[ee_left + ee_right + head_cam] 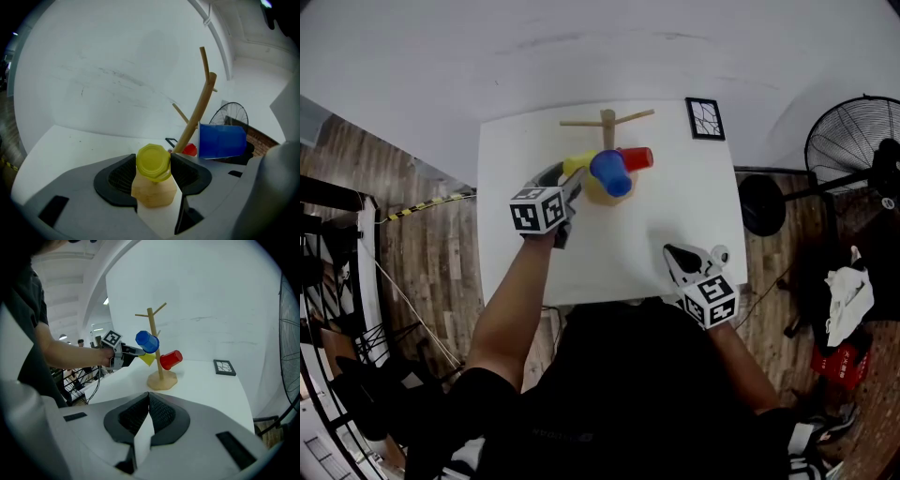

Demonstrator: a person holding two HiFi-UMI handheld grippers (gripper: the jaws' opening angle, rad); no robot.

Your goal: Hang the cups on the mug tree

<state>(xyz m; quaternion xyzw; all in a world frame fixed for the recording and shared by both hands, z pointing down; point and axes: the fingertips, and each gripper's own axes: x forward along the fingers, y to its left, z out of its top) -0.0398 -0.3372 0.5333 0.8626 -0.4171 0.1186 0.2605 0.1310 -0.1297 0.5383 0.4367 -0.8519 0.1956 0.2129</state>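
Yellow cup (151, 160) (octagonal base toward camera) lies sideways in left tongs (153, 165).

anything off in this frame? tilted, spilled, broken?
Nothing stands out. Mug tree upright; blue cup and red cup hang on it; left tool grips the yellow cup beside the trunk. No spill or damage visible.

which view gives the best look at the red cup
The right gripper view: the red cup shows whole, side-on, hanging on the mug tree. The head view shows it small from above; the left gripper view shows only a sliver beside the trunk.
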